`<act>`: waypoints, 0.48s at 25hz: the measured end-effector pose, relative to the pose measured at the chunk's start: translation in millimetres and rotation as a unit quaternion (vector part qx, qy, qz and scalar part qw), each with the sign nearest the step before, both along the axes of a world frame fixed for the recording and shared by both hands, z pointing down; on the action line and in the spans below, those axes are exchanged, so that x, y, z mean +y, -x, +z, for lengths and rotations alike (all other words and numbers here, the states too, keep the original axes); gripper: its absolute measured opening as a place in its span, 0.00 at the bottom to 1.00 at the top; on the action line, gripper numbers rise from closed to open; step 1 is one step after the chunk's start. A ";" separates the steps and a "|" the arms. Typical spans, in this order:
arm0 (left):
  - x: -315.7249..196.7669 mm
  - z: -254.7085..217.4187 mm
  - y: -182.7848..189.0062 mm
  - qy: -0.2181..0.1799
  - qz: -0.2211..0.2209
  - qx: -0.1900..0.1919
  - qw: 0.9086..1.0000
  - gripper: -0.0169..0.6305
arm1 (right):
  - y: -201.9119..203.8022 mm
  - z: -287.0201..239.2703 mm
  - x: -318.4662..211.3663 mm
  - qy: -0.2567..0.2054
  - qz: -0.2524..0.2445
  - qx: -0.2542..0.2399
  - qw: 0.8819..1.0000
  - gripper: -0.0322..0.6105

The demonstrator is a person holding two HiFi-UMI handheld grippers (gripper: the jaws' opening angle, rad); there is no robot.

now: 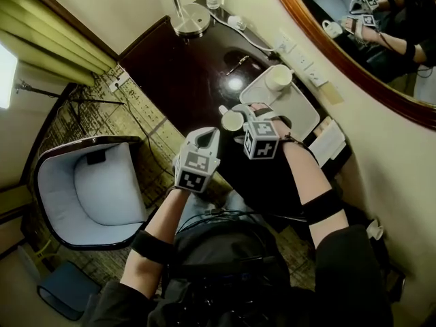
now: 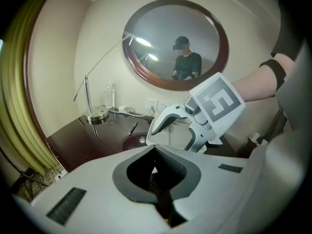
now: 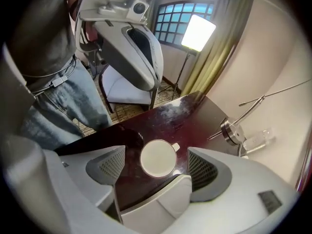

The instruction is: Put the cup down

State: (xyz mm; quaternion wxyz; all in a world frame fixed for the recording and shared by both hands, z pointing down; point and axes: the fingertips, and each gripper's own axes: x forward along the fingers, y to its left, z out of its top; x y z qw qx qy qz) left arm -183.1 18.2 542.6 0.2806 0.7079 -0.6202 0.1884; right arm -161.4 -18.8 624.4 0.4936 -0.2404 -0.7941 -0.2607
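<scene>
Evidently the cup [image 3: 158,158] was down: it stood upright on the dark table [image 3: 170,118], just beside the corner of the white tray [image 3: 156,204]. Its mouth faced straight up at my camera, its long axis vertical, and its small handle pointed away toward the lamp base [image 3: 228,129]. My right gripper [image 3: 156,168] hung over it with its jaws spread wide to either side, neither pad touching, which I judged gave room to lift off without tipping it. My left gripper [image 2: 155,170] was pinched fully together on nothing, held off to the side of the work.
</scene>
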 end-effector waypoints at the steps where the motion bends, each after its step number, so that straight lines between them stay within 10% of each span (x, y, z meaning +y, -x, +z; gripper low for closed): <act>1: -2.5 1.9 1.6 0.000 -0.002 0.001 1.000 0.01 | 1.6 4.7 -1.6 -0.005 -0.013 0.006 1.000 0.72; 12: -16.3 18.8 18.9 0.003 -0.036 0.019 0.999 0.01 | 9.1 49.8 -0.4 -0.029 -0.115 0.062 0.991 0.72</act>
